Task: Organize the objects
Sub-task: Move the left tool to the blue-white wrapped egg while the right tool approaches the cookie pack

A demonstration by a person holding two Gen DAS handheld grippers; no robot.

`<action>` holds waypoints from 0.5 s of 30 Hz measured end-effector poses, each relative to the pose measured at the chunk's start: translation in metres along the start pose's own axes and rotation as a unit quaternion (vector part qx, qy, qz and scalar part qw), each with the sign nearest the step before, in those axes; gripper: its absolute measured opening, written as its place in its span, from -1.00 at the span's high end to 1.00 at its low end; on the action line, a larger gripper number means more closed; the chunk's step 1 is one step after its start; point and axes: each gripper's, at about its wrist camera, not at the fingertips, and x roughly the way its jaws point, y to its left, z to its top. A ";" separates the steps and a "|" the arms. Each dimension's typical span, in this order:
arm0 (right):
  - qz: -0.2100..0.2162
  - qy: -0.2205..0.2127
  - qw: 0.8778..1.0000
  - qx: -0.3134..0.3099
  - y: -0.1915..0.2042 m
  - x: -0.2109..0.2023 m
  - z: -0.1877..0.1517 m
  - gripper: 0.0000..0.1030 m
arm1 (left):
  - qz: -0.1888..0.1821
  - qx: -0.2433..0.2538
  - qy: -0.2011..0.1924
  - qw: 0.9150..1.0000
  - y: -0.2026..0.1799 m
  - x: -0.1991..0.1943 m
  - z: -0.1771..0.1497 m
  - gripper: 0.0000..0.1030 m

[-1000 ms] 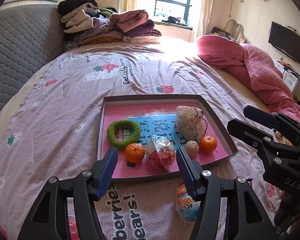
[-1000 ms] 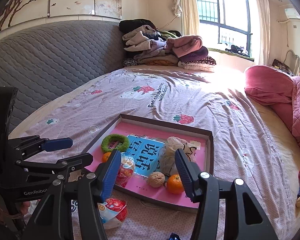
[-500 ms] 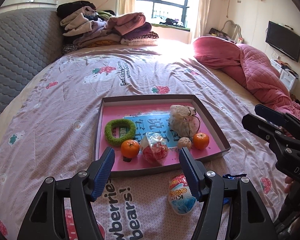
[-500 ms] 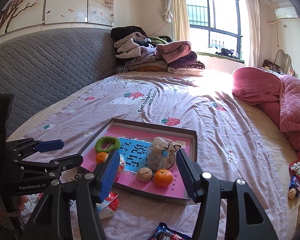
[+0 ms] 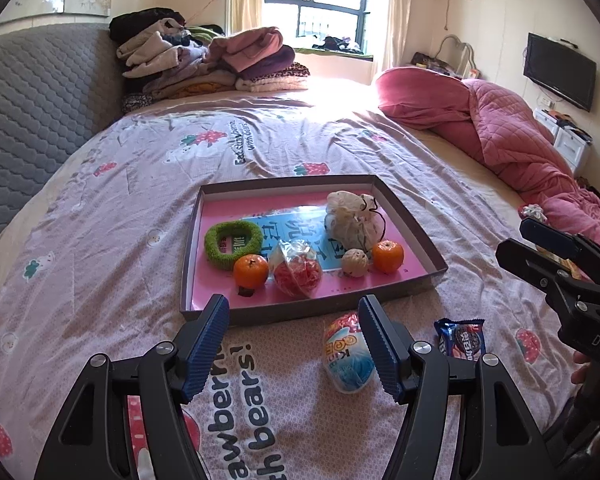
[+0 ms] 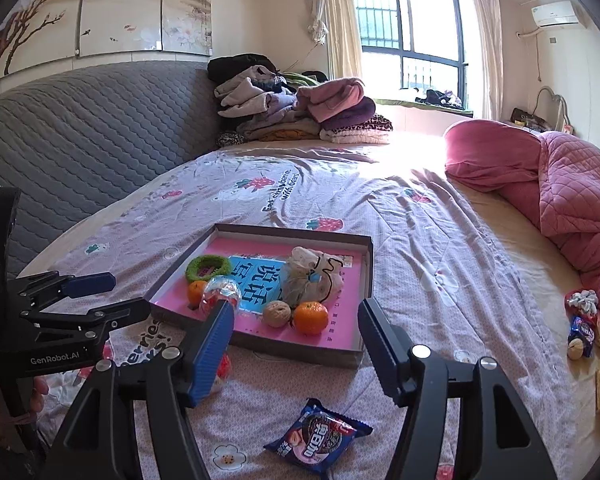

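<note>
A shallow box tray (image 5: 405, 216) with a pink floor lies on the bedspread. In it are a green ring (image 5: 228, 242), two oranges (image 5: 251, 270), a clear ball of red bits (image 5: 297, 268), a walnut (image 5: 355, 263) and a mesh pouch (image 5: 352, 220). In front of the tray lie an egg-shaped toy packet (image 5: 346, 354) and a blue cookie packet (image 6: 318, 440). My left gripper (image 5: 293, 301) hovers open short of the tray's near wall, with nothing between its fingers. My right gripper (image 6: 296, 306) hangs above the cookie packet, its jaws opening and empty.
Folded clothes (image 5: 204, 64) are stacked at the far end of the bed beside a grey quilted headboard (image 5: 28, 100). A pink quilt (image 5: 500, 128) is bunched along the right side. Several small snacks (image 6: 580, 320) lie near the bed's right edge.
Both grippers have drawn back from the tray, so it looks smaller and farther. The cookie packet and all of the egg packet have come into view. The right jaws stand wider.
</note>
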 end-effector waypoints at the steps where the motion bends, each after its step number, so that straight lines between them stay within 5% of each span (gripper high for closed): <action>1: 0.000 0.003 1.000 0.001 0.000 0.000 -0.004 -0.25 | -0.001 0.002 0.003 1.000 -0.001 0.000 -0.003 -0.33; 15: -0.015 0.046 0.999 0.025 -0.003 0.006 -0.045 -0.25 | -0.006 0.030 0.033 0.999 -0.027 0.018 -0.036 -0.34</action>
